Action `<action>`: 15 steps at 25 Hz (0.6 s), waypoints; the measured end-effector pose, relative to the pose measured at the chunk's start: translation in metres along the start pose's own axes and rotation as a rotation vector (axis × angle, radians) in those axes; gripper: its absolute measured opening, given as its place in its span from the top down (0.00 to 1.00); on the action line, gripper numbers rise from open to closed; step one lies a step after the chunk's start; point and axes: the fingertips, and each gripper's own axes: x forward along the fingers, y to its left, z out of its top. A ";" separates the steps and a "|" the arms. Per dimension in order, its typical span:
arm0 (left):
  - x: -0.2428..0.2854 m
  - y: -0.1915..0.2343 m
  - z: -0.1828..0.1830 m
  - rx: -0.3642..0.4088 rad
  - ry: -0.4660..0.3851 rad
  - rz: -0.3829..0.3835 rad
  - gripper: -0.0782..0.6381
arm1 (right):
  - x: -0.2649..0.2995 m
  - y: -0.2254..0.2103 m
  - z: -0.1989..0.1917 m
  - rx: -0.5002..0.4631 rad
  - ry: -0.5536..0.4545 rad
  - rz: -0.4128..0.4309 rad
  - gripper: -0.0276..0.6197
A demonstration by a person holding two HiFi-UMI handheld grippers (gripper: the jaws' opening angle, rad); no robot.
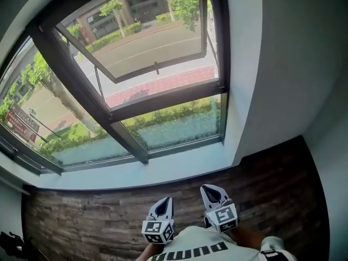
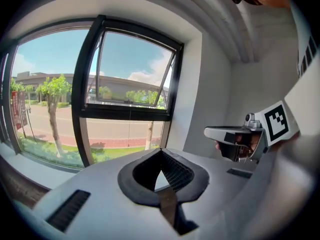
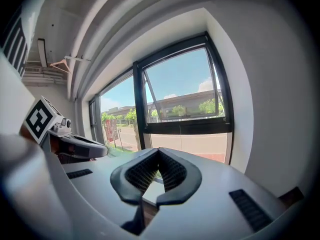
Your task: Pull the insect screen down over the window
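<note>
Left gripper (image 2: 161, 154) has its jaws together on nothing, and so does the right gripper (image 3: 158, 153). Both are held low and near the body, noses toward the window (image 1: 163, 99) beyond the pale sill (image 1: 163, 170). The upper sash (image 1: 147, 42) is tilted outward. No mesh can be made out across the glass and the street looks sharp, so the insect screen itself can't be spotted. It's probably rolled up at the frame's top. Expect it light, floppy and easily torn, likely sprung. Grip its stiff bottom rail near the middle, never the mesh.
</note>
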 end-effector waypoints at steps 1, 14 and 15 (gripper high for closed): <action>-0.012 0.000 -0.002 0.002 -0.014 0.005 0.87 | -0.007 0.010 0.000 0.000 -0.008 0.003 0.95; -0.231 0.032 -0.118 0.004 -0.048 0.039 0.87 | -0.130 0.212 -0.055 -0.015 0.086 -0.023 0.95; -0.241 0.032 -0.124 -0.001 -0.045 0.032 0.87 | -0.140 0.226 -0.059 -0.015 0.090 -0.019 0.95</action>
